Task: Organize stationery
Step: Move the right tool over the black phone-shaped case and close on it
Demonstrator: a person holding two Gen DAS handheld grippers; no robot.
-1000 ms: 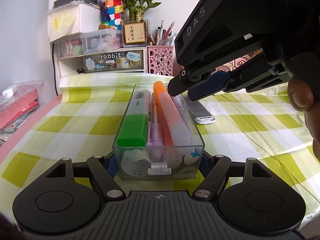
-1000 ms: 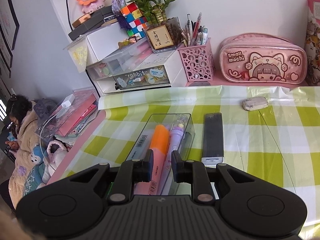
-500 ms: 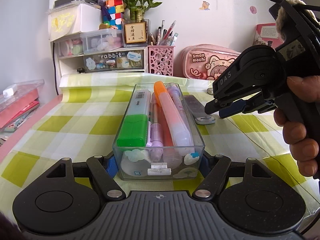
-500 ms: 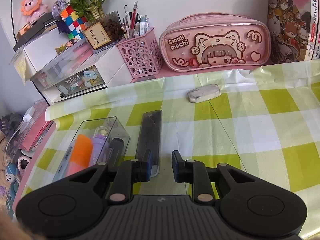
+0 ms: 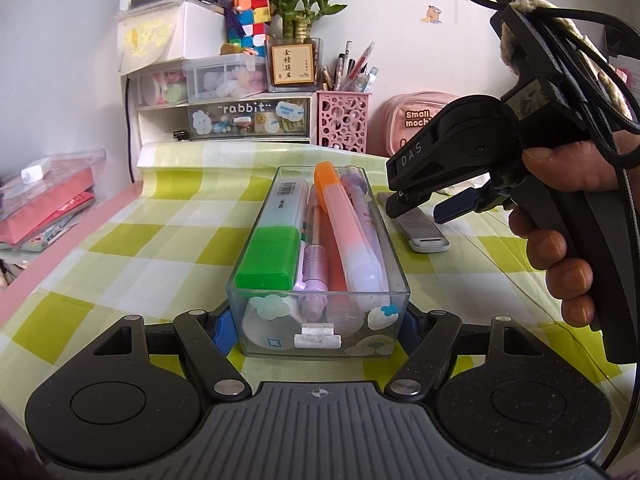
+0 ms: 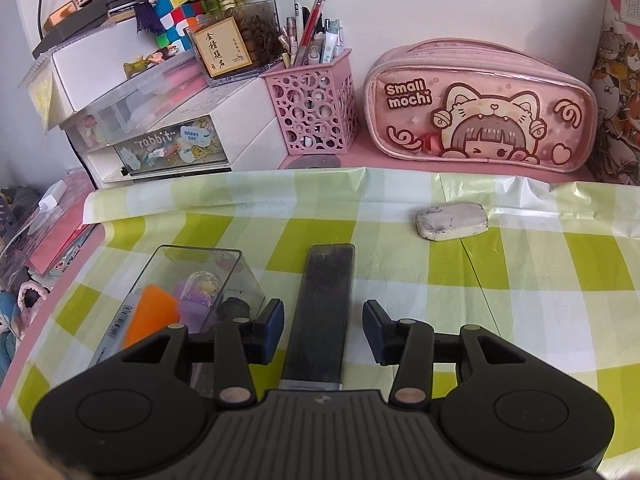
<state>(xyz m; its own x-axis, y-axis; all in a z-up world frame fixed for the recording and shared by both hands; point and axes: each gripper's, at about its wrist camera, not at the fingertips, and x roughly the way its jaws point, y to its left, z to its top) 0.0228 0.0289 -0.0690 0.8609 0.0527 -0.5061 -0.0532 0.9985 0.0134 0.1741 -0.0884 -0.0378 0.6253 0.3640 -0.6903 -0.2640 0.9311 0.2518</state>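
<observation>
My left gripper [image 5: 318, 322] is shut on the near end of a clear plastic box [image 5: 360, 340], one blue pad on each side wall. In the box lie a green highlighter [image 5: 268, 256], an orange-capped pink highlighter [image 5: 340, 220] and purple pens [image 5: 316, 264]. To the right of the box a flat dark case [image 6: 324, 296] lies on the checked cloth. My right gripper [image 6: 324, 320] hangs low over the case's near half. Its jaws are opening, with the case between them and neither pad touching it. In the left wrist view a hand holds that right gripper [image 5: 420, 210] above the case [image 5: 426, 238].
A worn white eraser [image 6: 452, 222] lies farther back on the cloth. A pink pencil case [image 6: 480, 104], a pink pen holder [image 6: 316, 116] and a white drawer unit [image 6: 160, 144] line the wall. Red folders [image 5: 48, 200] sit off the table's left edge.
The right gripper went from over the box's pens to the right and down, onto the dark case, and its jaws spread apart. The left gripper kept still on the box.
</observation>
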